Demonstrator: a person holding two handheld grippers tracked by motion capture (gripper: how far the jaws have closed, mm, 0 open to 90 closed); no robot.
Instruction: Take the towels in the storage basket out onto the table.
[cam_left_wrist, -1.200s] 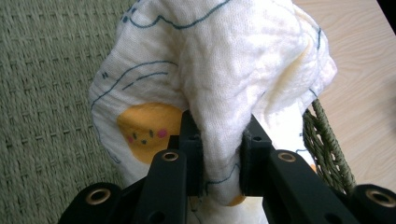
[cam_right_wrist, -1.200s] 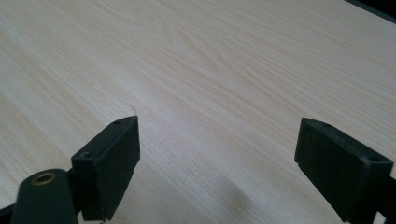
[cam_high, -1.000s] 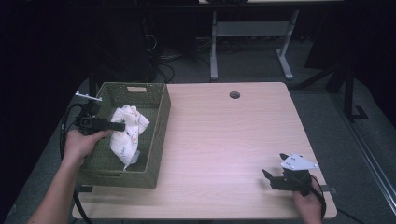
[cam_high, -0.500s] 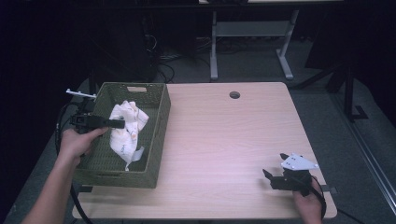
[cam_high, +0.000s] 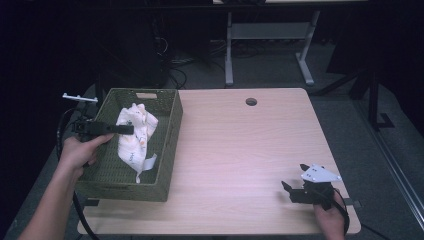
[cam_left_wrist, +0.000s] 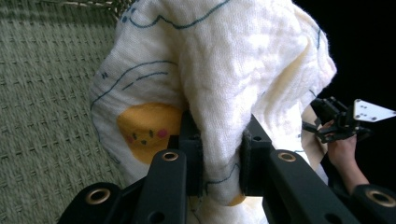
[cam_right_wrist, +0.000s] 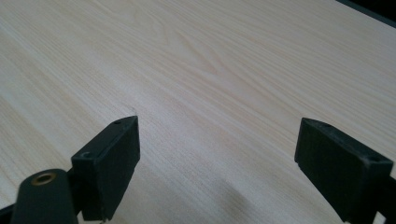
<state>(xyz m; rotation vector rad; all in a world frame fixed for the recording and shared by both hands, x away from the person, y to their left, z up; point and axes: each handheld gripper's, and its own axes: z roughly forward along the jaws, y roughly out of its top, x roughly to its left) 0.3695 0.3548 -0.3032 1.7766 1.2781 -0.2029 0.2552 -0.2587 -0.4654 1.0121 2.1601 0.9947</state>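
Observation:
A cream cloth (cam_high: 135, 135) printed with blue lines and a yellow figure hangs over the green woven basket (cam_high: 165, 150) at the table's left. My left gripper (cam_high: 129, 129) is shut on a fold of that cloth (cam_left_wrist: 210, 84), lifting it so its lower end trails into the basket. In the left gripper view the fabric is pinched between both black pads. My right gripper (cam_high: 292, 187) rests low over the table's front right corner, open, with bare wood (cam_right_wrist: 210, 84) between its jaws.
The wooden table (cam_high: 240, 150) has a round cable hole (cam_high: 251, 102) at the back. A grey desk frame (cam_high: 270, 35) and cables stand on the dark floor behind. The basket takes up the left third of the table.
My left gripper has risen and drawn back toward the left with the cloth, pulling it up out of the basket. The right gripper has stayed put.

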